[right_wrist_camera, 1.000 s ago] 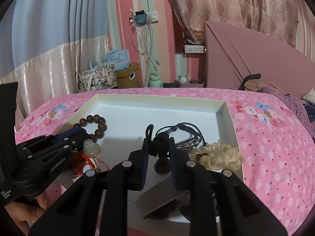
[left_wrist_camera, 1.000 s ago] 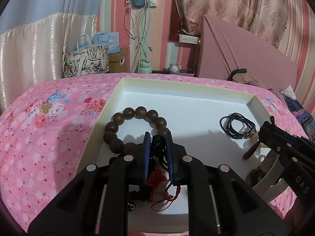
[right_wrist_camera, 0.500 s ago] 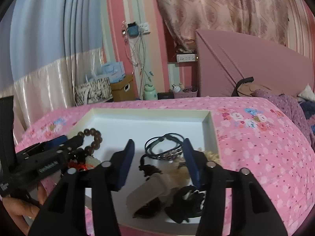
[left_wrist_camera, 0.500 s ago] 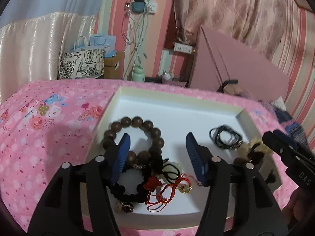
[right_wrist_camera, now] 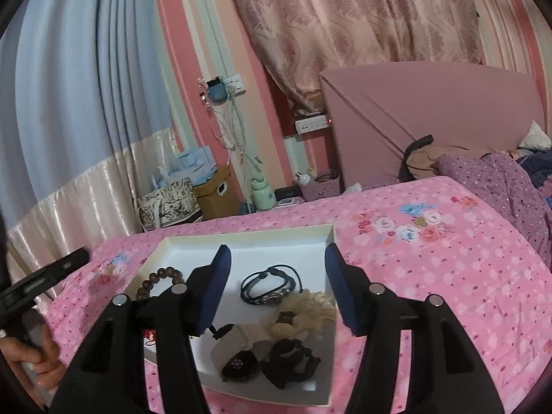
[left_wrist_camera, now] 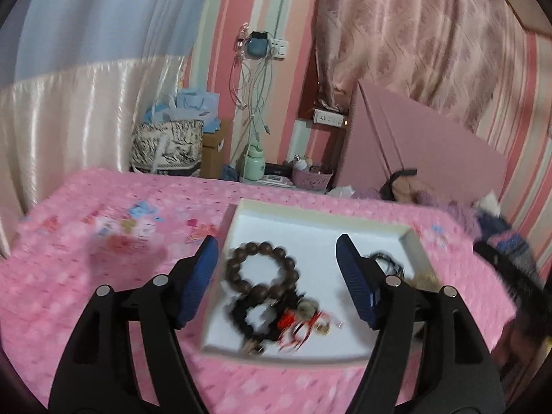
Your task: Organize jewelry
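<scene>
**A:** Status on both grippers?

**B:** Left gripper (left_wrist_camera: 277,281) is spread wide, nothing between the blue pads (left_wrist_camera: 200,277). Right gripper (right_wrist_camera: 276,284) same: wide apart, holding nothing. I've got both above the near edge of the white tray (left_wrist_camera: 310,219), which sits on the pink flowered bedspread (left_wrist_camera: 103,241).

**A:** Where's the jewelry?

**B:** All inside the tray. From the left wrist view: brown wooden bead bracelet (left_wrist_camera: 262,269) on the left side, and touching its near edge a black bead strand (left_wrist_camera: 253,314) tangled with a red cord charm (left_wrist_camera: 300,322). From the right wrist view: black cord bracelet (right_wrist_camera: 270,284) mid-tray, right of centre; a cream scrunchie (right_wrist_camera: 310,310) just near of it against the right wall; a watch with a dark face (right_wrist_camera: 239,365) and pale strap at the near edge, with a black bundle (right_wrist_camera: 291,358) beside it on the right.

**A:** Any readable text?

**B:** None I can read. Left view is motion-blurred. The other gripper's body shows at the left edge of the right view, print on it too smeared to make out.
</scene>
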